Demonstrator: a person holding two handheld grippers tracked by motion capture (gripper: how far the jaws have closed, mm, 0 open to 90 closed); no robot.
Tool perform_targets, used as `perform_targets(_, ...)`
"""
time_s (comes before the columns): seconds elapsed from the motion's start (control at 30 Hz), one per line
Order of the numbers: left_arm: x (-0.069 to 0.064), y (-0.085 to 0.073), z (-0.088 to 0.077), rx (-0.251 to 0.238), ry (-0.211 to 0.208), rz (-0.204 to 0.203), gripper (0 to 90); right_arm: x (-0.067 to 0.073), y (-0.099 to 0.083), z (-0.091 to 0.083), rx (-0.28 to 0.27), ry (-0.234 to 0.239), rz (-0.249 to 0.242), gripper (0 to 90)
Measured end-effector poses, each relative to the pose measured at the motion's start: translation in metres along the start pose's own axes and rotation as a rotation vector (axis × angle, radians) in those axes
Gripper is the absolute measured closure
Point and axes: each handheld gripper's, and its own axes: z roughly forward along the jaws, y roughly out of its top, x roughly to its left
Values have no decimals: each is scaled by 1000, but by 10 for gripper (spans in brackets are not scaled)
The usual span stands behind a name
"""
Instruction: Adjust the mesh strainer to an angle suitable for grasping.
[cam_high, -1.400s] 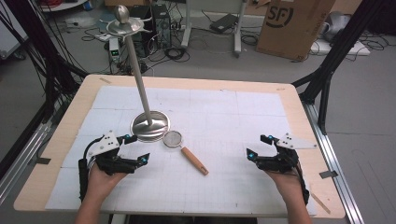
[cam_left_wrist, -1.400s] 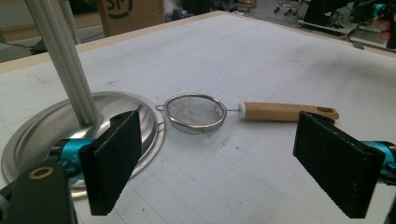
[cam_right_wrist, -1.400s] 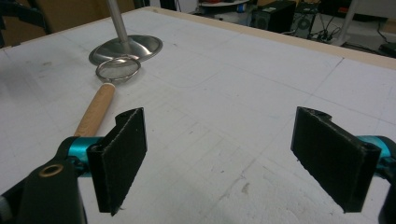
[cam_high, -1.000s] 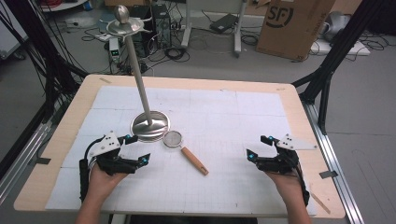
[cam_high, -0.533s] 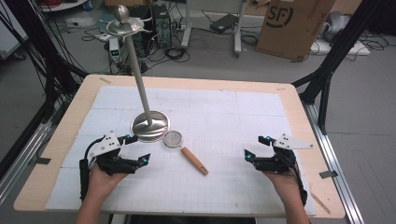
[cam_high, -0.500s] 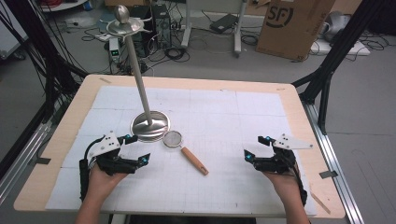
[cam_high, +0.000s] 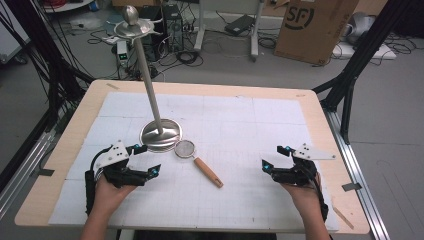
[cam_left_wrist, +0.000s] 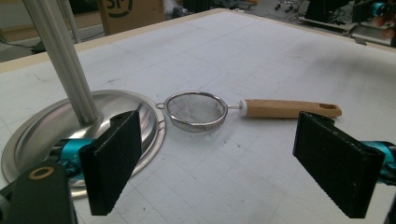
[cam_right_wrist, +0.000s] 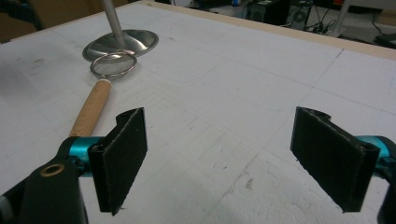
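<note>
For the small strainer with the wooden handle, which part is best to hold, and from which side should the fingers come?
Probably the wooden handle, from above, fingers across its width. The strainer lies flat on the table, and its handle points away from the metal stand's base, so it is free on both sides. The mesh bowl sits close beside that base. The left gripper is nearer, and open.

Cardboard box (cam_high: 312, 27) (printed "SF") behind table (cam_high: 210, 89); probably cables (cam_high: 186, 56) nearby.
</note>
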Motion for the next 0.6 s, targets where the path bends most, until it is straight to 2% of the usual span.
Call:
perform_targets(0.2, 0, 1, -2, -14, 4, -1, 163, 2, 0, 2, 2, 7, 7, 173)
perform_targets(0.6, 0, 3, -4, -29, 0, 3, 164, 15, 3, 13, 30, 18, -30, 174)
